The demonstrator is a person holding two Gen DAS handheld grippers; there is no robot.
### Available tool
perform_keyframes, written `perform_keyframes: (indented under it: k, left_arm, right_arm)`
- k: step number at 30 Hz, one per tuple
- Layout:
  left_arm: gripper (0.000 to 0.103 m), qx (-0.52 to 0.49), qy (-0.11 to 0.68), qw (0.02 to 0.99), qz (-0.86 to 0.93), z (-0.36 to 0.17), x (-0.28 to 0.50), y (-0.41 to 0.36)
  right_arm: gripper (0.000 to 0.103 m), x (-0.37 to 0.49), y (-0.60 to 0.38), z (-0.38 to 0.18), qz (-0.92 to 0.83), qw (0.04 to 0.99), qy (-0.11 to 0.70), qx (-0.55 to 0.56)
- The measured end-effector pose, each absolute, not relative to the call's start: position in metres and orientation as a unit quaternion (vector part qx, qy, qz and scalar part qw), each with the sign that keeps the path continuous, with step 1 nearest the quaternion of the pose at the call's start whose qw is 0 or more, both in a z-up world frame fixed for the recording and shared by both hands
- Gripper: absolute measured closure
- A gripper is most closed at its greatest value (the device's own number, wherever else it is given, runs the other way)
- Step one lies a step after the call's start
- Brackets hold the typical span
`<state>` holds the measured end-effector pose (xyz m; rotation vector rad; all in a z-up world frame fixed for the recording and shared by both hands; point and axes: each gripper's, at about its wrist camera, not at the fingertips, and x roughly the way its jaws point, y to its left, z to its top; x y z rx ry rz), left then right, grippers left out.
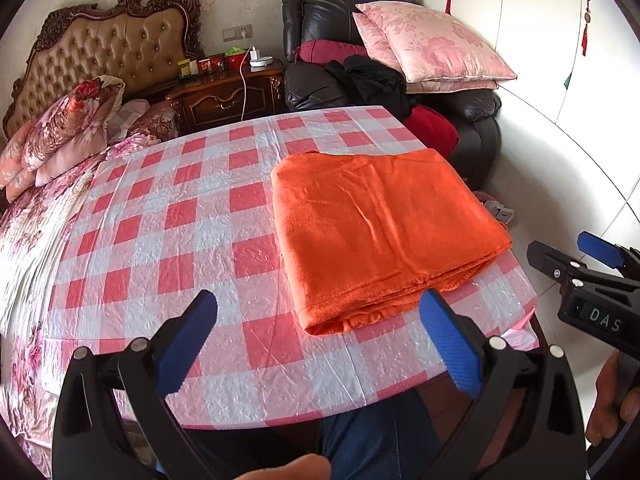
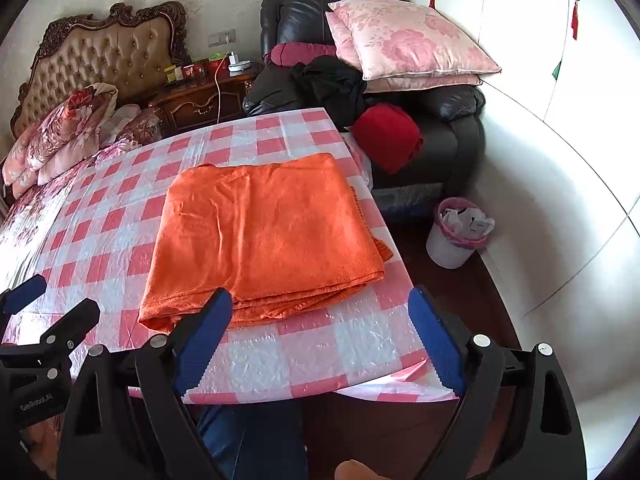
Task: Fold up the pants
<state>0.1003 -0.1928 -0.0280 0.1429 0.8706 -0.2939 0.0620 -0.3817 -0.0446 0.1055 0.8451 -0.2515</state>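
Observation:
The orange pants point(image 1: 380, 224) point(image 2: 264, 232) lie folded into a flat, layered rectangle on the red-and-white checked table point(image 1: 180, 216) point(image 2: 304, 352), toward its right side. My left gripper point(image 1: 320, 304) hangs open just before the pants' near edge, its blue pads wide apart with nothing between them. My right gripper point(image 2: 320, 298) is also open and empty, hovering over the near table edge in front of the folded pile. Each gripper shows at the border of the other's view: the right gripper point(image 1: 560, 248) at the right, the left gripper point(image 2: 60, 296) at the left.
A bed with floral bedding point(image 1: 60, 136) lies left of the table, with a dark nightstand point(image 1: 228, 96) behind. A black armchair point(image 2: 452, 128) holds pink pillows point(image 2: 408, 40) and a red cloth point(image 2: 386, 136). A white bin point(image 2: 456, 236) stands on the floor. A person's blue-trousered leg point(image 1: 368, 440) is below.

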Motion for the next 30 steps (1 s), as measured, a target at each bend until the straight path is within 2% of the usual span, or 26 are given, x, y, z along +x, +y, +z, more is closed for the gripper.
perform_keyframes:
  k: [30]
  left_arm:
    - [0.002, 0.068, 0.42, 0.893, -0.144, -0.0304, 0.1014, -0.1971]
  right_arm:
    - [0.016, 0.0594, -0.3835, -0.048, -0.121, 0.903, 0.409, 0.051]
